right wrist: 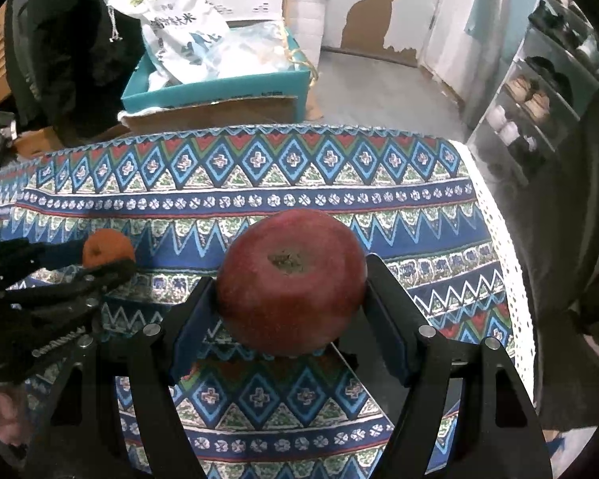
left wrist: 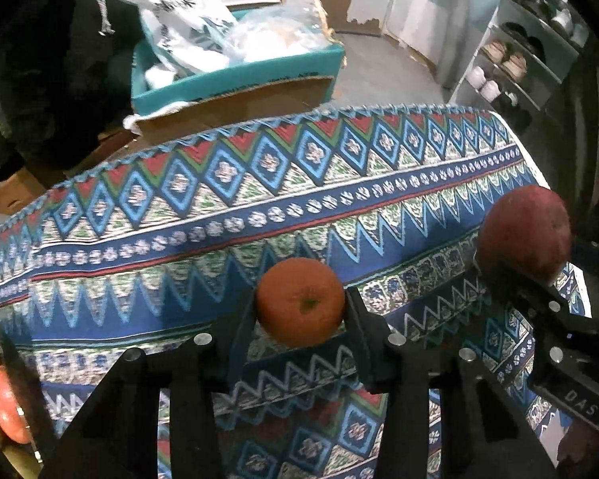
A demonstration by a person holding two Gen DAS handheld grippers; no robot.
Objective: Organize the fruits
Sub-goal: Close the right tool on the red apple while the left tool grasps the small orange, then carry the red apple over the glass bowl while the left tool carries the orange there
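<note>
My left gripper (left wrist: 301, 307) is shut on an orange (left wrist: 299, 301), held a little above the patterned tablecloth (left wrist: 219, 207). My right gripper (right wrist: 289, 291) is shut on a red apple (right wrist: 291, 279), stem end facing the camera, also held above the cloth. In the left wrist view the apple (left wrist: 525, 231) and the right gripper (left wrist: 511, 275) show at the right. In the right wrist view the orange (right wrist: 108, 251) and the left gripper (right wrist: 100, 261) show at the left. Reddish fruit (left wrist: 4, 403) sits at the lower left edge, partly hidden.
Beyond the table's far edge stands a teal cardboard box (left wrist: 235, 80) holding white bags (right wrist: 179, 20). A shoe rack (right wrist: 539, 103) stands at the right on the grey floor. The table's right edge (right wrist: 499, 239) drops off close to the apple.
</note>
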